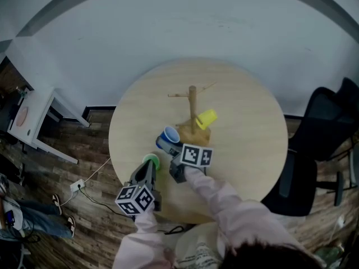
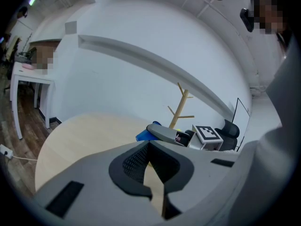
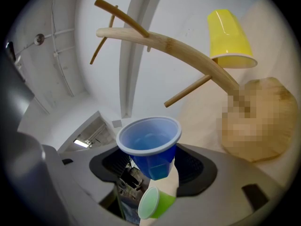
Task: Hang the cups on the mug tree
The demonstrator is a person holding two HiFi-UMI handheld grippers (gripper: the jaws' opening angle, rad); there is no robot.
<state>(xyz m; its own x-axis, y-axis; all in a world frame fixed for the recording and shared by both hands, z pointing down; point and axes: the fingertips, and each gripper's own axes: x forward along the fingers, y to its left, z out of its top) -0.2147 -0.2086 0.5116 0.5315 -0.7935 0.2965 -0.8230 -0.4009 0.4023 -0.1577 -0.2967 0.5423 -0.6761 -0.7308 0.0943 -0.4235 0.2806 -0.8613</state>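
One cup hung, blue cup in the grip, green cup waiting
Head view: yellow cup (image 1: 207,118) hangs on the mug tree (image 1: 192,102) mid table (image 1: 247,150); right gripper (image 1: 170,145) has the blue cup (image 1: 169,135) near the tree's base; green cup (image 1: 151,161) stands on the table at the tip of the left gripper (image 1: 149,171). Left gripper view: jaws together at the tips, nothing between them, tree ahead. Right gripper view: jaws clamped on the blue cup's lower body, mouth towards the tree, bare peg (image 3: 188,91) close by. Step judged: bringing the blue cup to a peg; next calls for lining the mouth on a free peg and slipping it over before letting go
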